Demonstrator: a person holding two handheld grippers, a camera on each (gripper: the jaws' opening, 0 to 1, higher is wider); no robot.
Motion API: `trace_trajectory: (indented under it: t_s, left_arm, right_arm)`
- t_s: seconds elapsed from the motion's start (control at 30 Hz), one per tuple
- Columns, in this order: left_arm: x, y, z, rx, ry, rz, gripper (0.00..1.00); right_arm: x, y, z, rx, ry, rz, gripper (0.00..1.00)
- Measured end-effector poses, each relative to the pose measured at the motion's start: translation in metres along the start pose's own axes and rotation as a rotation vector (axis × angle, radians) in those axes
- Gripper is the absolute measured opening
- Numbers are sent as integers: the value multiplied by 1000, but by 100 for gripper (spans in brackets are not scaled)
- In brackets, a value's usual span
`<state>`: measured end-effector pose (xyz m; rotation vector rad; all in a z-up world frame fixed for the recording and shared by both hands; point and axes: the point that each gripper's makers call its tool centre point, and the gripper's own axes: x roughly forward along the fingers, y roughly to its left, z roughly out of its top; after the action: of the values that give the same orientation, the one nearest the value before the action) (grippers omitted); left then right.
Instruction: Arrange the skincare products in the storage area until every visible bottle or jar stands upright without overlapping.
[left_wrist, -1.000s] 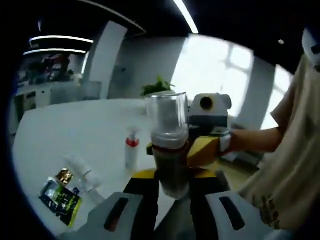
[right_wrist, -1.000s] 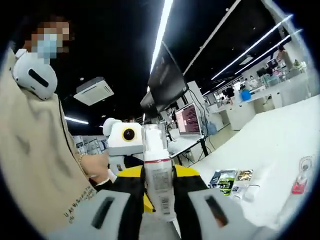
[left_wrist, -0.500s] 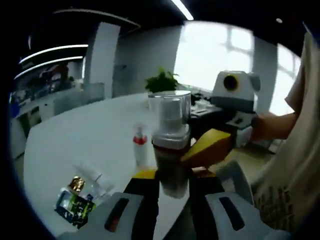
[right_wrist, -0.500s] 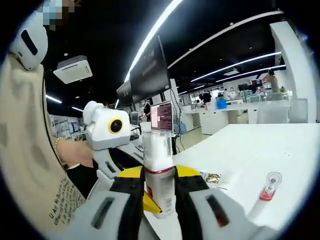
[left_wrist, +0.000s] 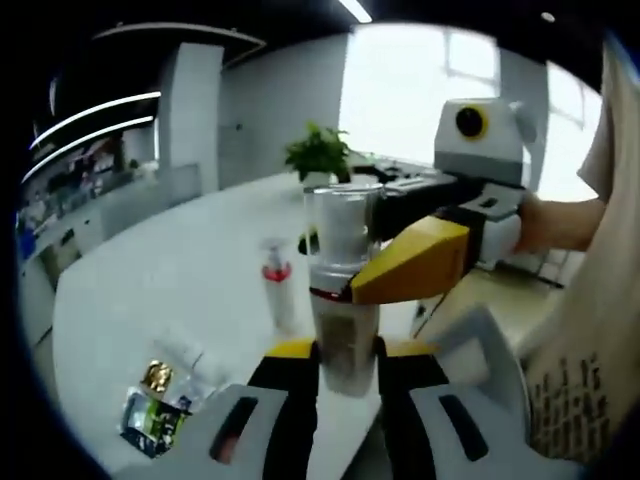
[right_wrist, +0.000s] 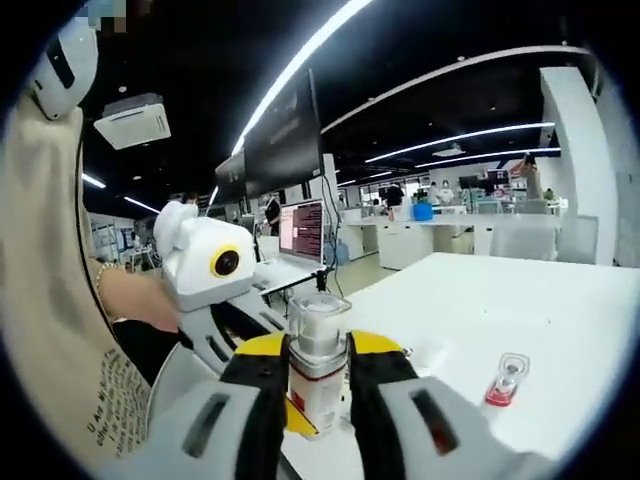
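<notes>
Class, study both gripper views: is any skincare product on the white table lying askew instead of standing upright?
Yes. In the left gripper view a clear tube and a green-and-gold packet lie flat near the table edge, while the red-collared pump bottle stands upright. The bottle between the left gripper fingers is upright too.

Beige printed tee (right_wrist: 50, 330), yellow/black/grey tool (right_wrist: 318, 385)

1. In the left gripper view, the white table (left_wrist: 160, 270) lies bare across the middle left; open passage there.
2. A red-collared spray bottle (left_wrist: 276, 290) stands just left of centre; a tube (left_wrist: 185, 352) and packets (left_wrist: 150, 412) lie at lower left.
3. The right gripper (left_wrist: 425, 265) crosses from the right, close to the held bottle (left_wrist: 340, 300); that side is blocked.
4. In the right gripper view, the table's right half is open but for the spray bottle (right_wrist: 505, 380).
</notes>
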<state>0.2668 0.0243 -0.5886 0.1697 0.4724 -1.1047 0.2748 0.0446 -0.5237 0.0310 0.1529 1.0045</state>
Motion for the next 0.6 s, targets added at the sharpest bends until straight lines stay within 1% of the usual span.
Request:
trace_trajectory:
  t_s: [0.17, 0.4, 0.5, 0.6]
  left_arm:
    - [7, 0, 1, 7, 4, -14, 18]
    - [15, 5, 3, 22, 11, -24, 19]
    - [19, 8, 0, 33, 19, -30, 19]
    - [23, 10, -5, 57, 27, -34, 19]
  right_arm:
    - [-6, -8, 2, 31, -18, -31, 23]
    - [-7, -18, 2, 40, -30, -68, 22]
    - [-5, -20, -1, 40, -20, -83, 21]
    - [-2, -22, -8, 12, 5, -100, 21]
